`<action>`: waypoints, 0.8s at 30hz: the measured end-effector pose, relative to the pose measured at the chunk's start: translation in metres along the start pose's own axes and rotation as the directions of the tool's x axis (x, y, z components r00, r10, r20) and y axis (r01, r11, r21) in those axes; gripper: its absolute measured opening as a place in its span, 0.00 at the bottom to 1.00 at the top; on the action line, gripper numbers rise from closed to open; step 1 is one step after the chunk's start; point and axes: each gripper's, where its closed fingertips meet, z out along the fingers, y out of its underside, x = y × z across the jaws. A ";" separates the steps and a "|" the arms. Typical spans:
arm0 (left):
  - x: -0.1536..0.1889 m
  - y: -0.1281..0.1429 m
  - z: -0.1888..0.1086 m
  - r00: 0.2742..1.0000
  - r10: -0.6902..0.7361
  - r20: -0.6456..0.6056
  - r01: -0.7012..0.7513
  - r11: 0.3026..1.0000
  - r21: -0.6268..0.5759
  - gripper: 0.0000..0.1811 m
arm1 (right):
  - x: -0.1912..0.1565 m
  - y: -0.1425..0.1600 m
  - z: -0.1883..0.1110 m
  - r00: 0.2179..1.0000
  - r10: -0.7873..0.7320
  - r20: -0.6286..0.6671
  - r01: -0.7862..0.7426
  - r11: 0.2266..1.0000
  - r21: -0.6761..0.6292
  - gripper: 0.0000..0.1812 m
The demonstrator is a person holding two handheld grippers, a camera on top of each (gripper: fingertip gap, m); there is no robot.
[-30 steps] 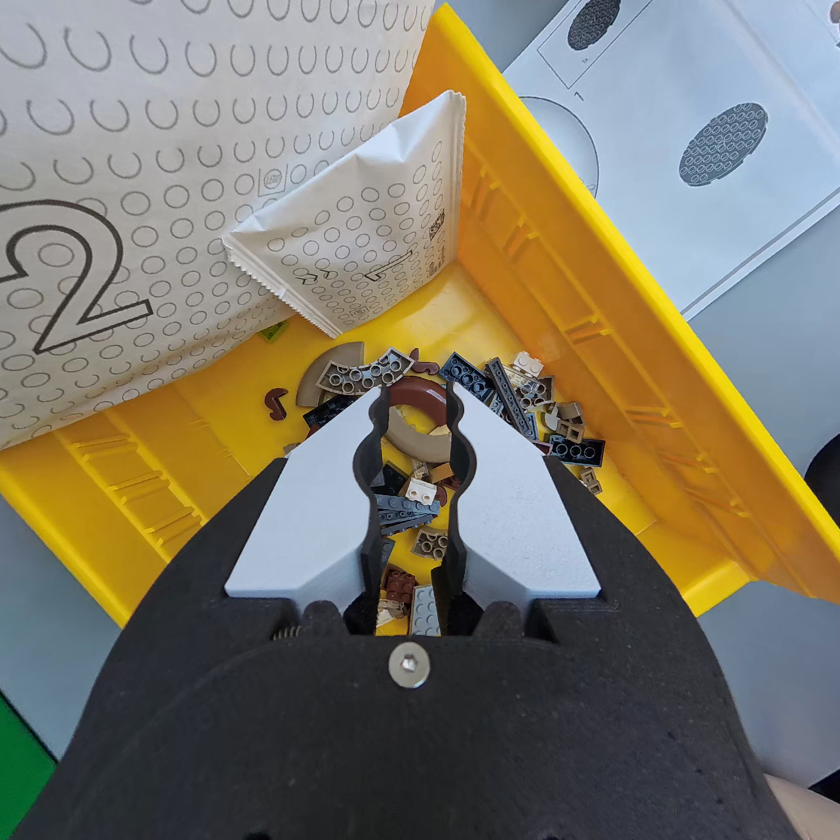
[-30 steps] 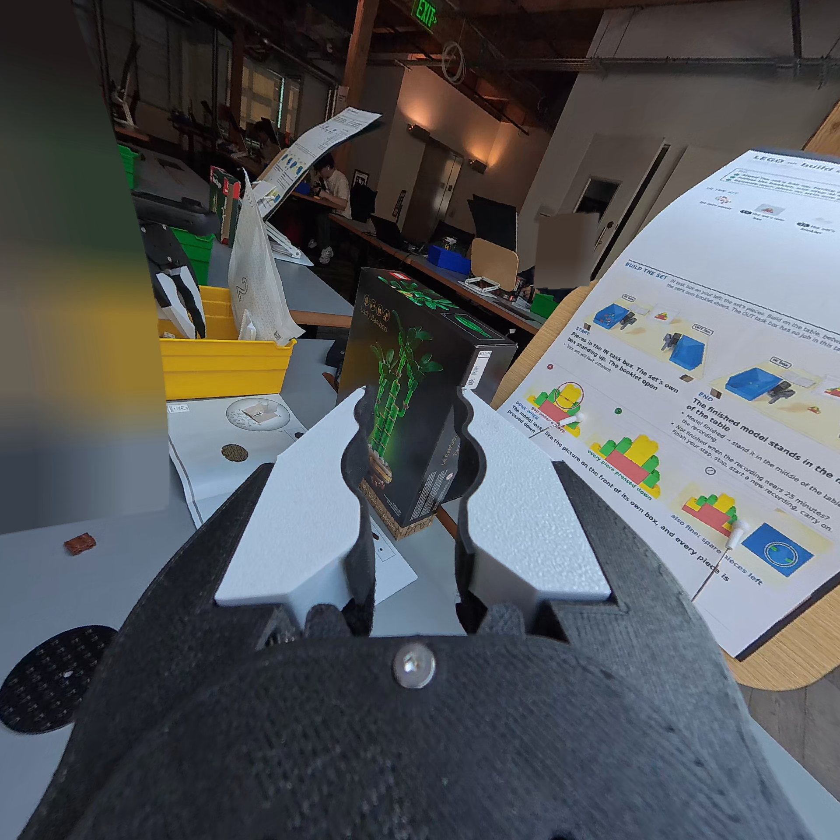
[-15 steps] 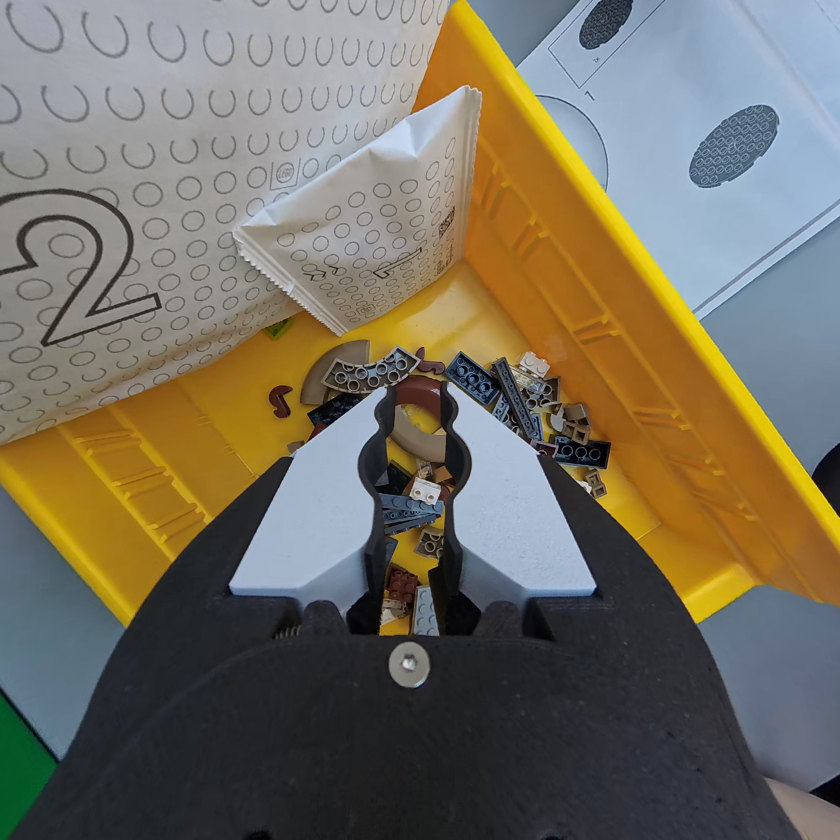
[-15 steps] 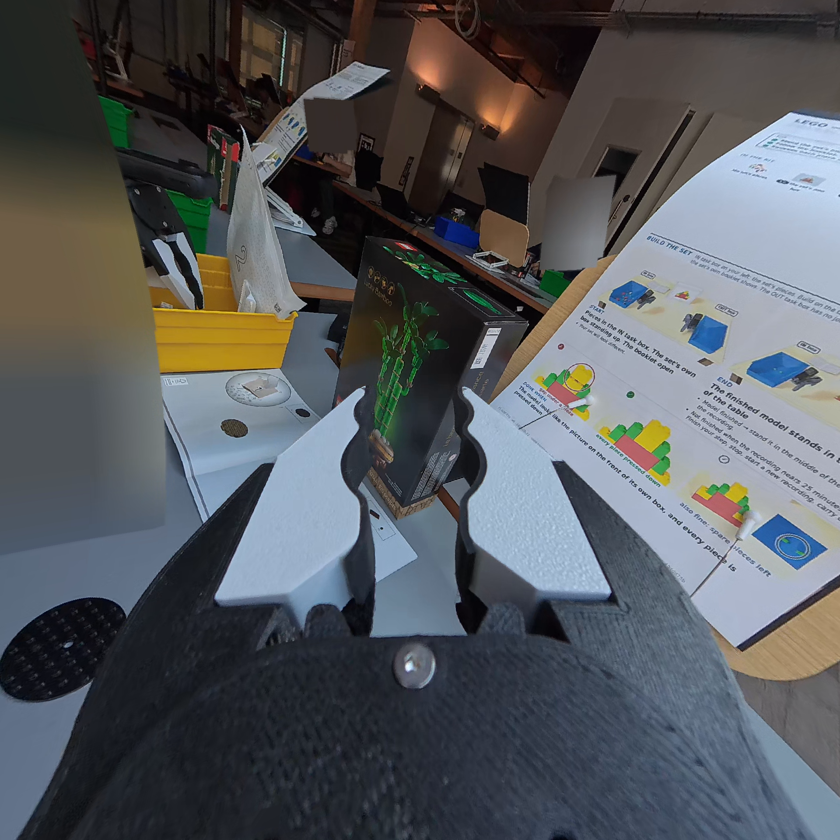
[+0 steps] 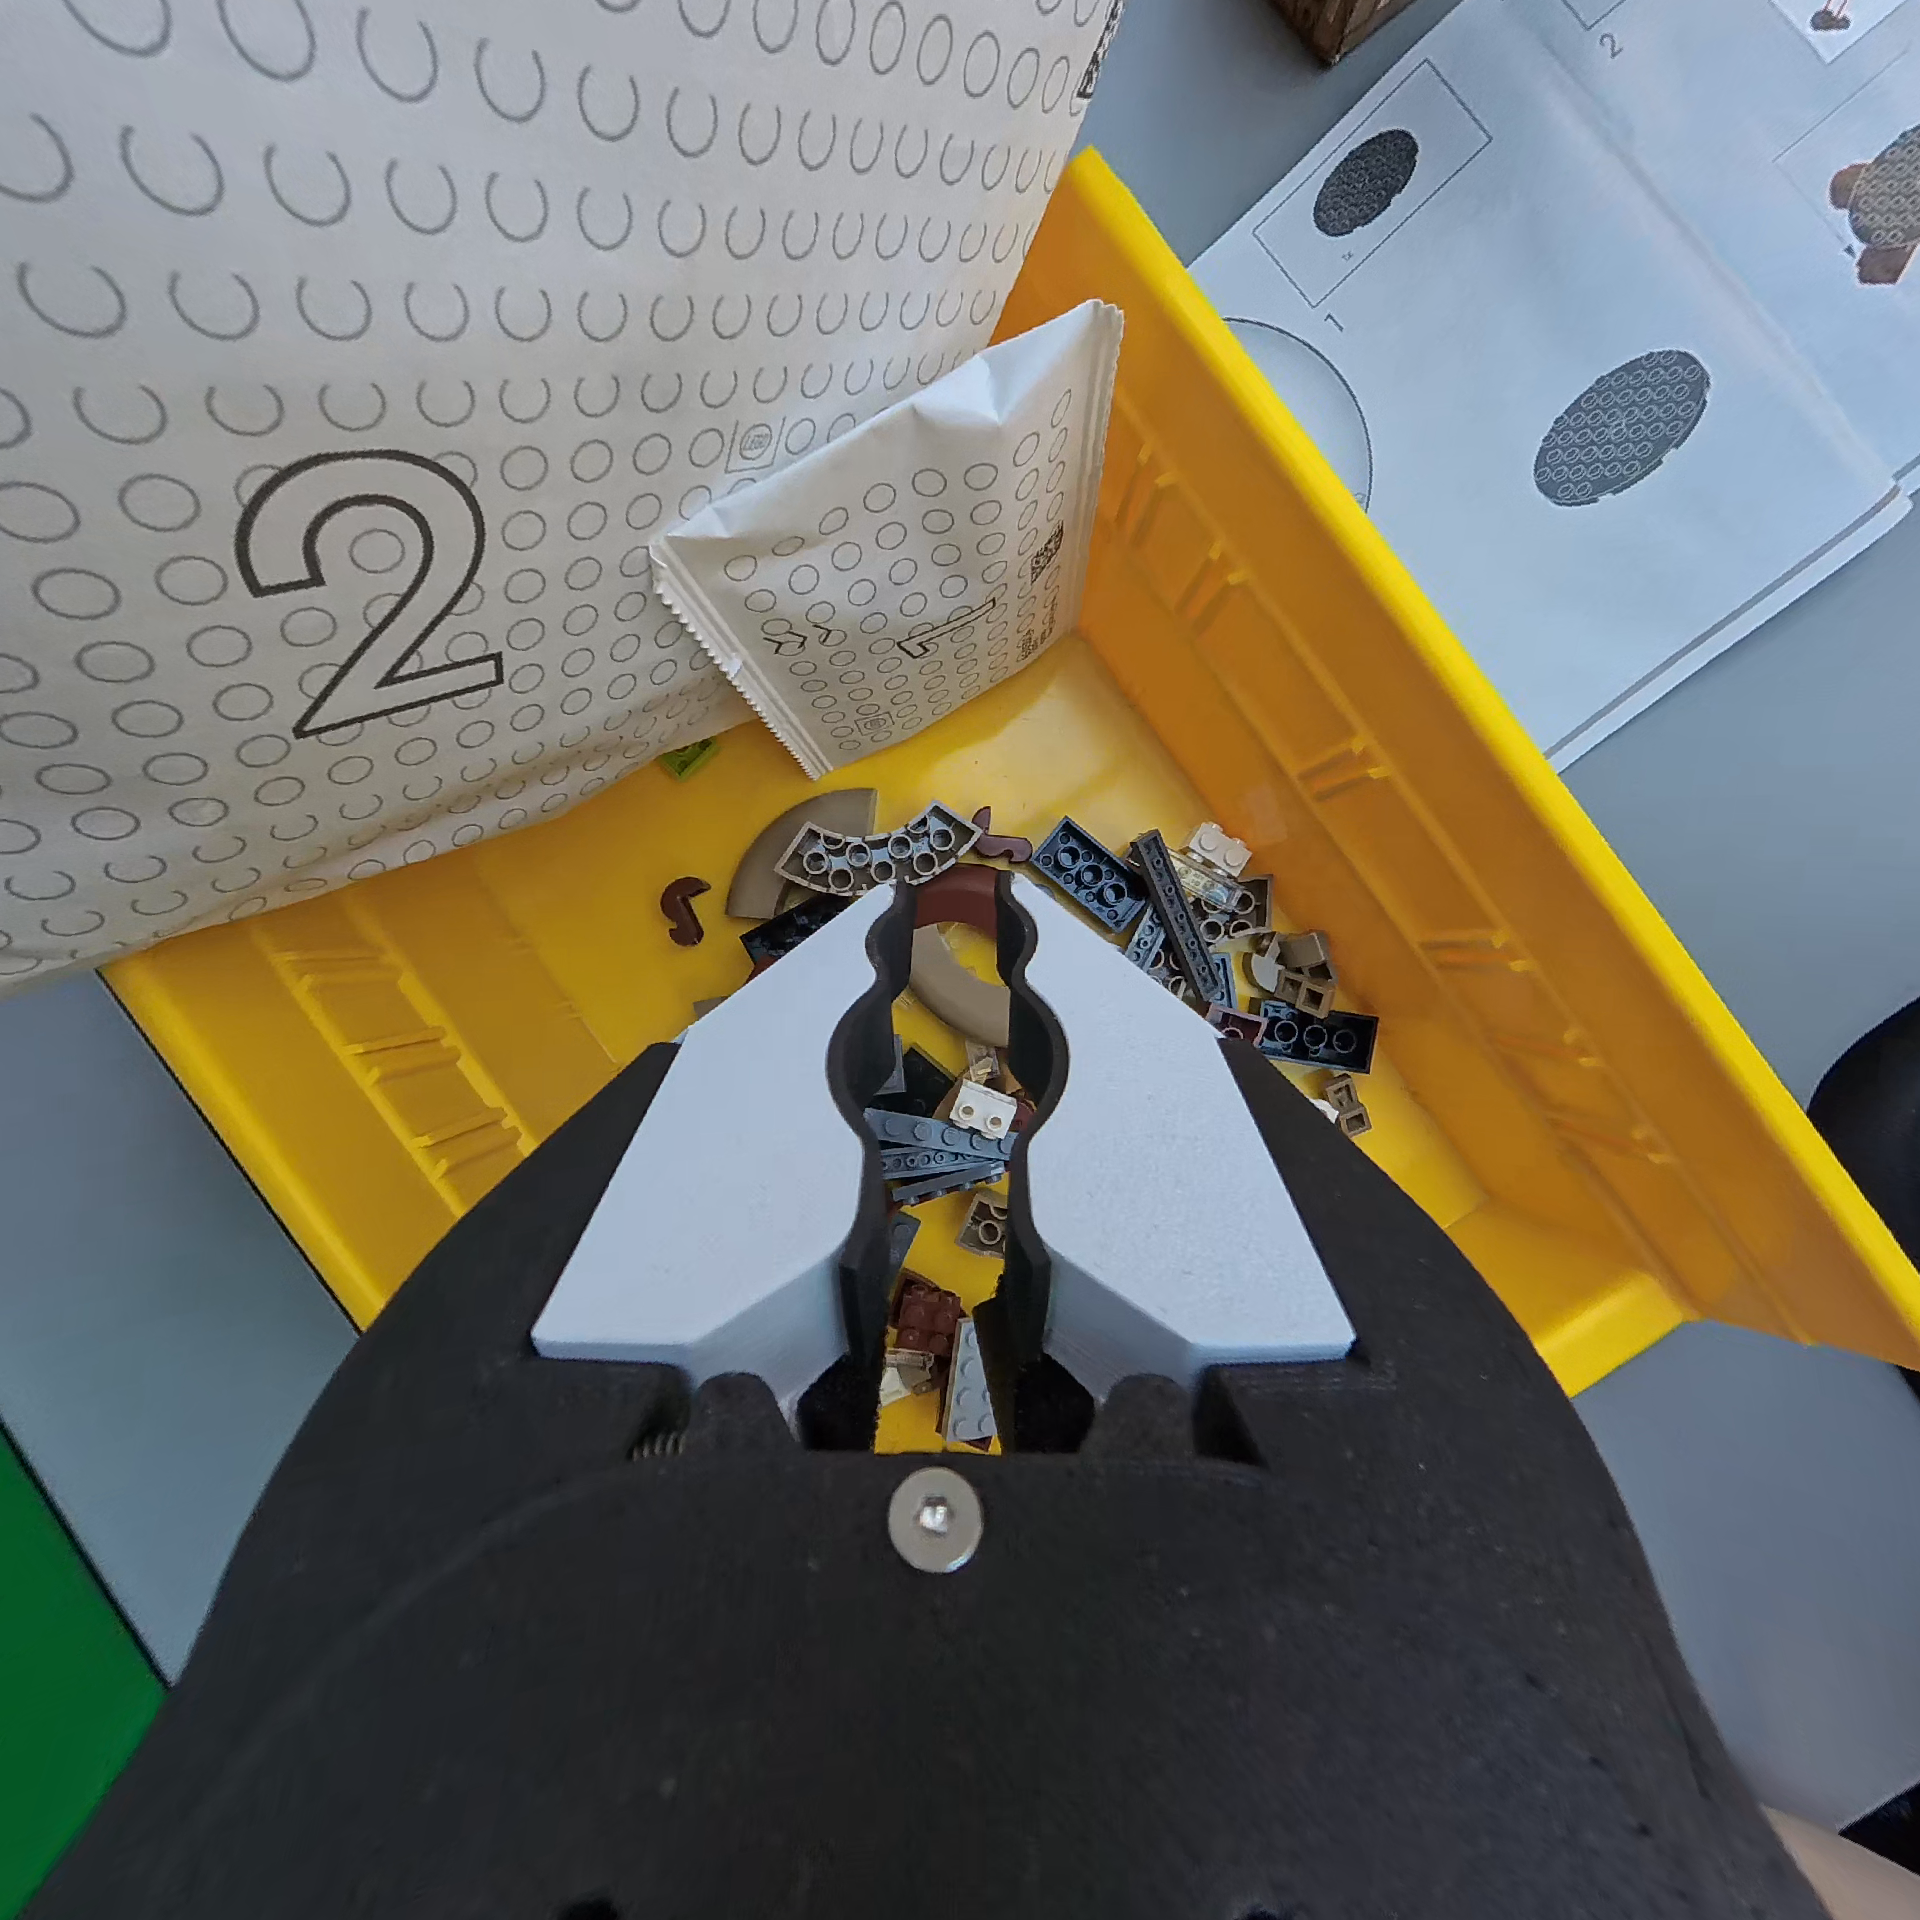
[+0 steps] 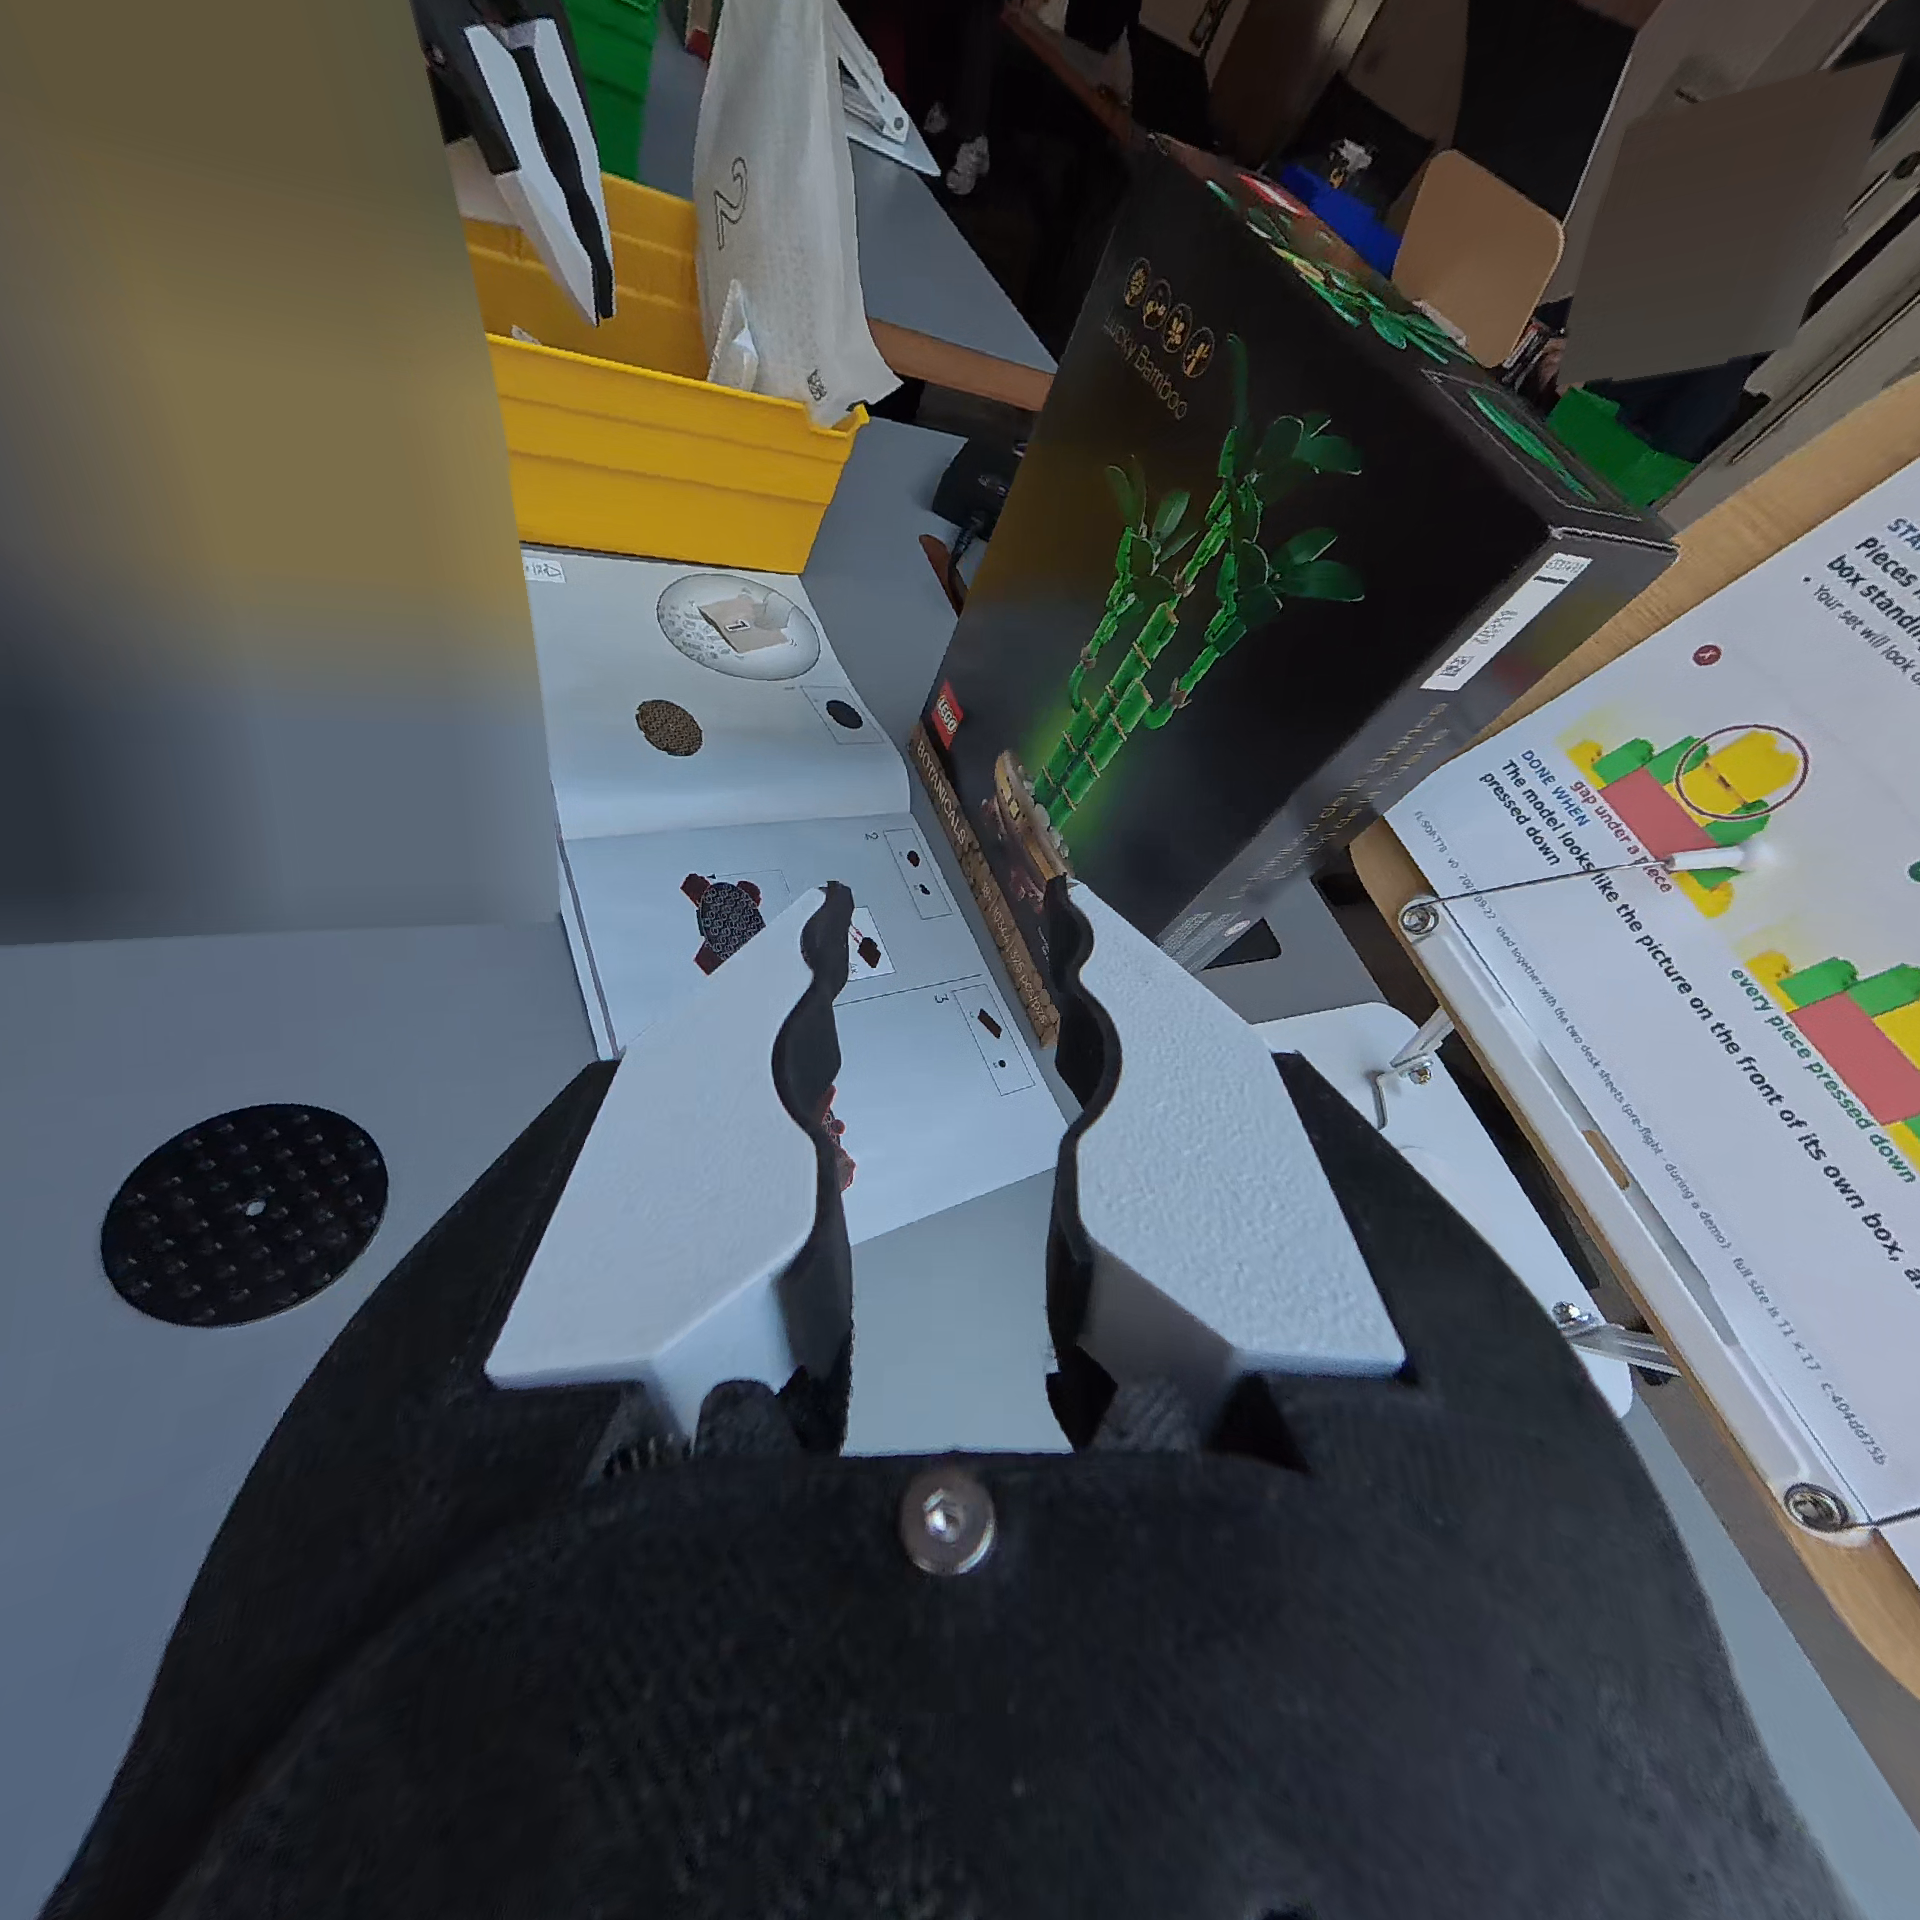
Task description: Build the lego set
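Over yellow plastic bin (image 5: 1351, 665), left tongs (image 5: 956, 894) parted, studded curved bricks (image 5: 883, 852) below

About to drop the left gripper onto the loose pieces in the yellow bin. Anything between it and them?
Nothing visible. The left gripper hangs open directly above the loose pieces in the yellow bin. The small paper bag leans in the far corner, clear of the pile.

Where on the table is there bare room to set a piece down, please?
Bare grey table lies between the round black plate and the open booklet. Inside the yellow bin it is crowded: loose pieces fill the floor beneath the left gripper, and paper bags take the rest.
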 end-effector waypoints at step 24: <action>-0.020 0.024 -0.054 0.983 -0.006 0.182 0.011 1.000 -0.027 0.13 | -0.008 0.011 0.015 1.000 -0.001 0.002 0.001 0.998 -0.061 0.21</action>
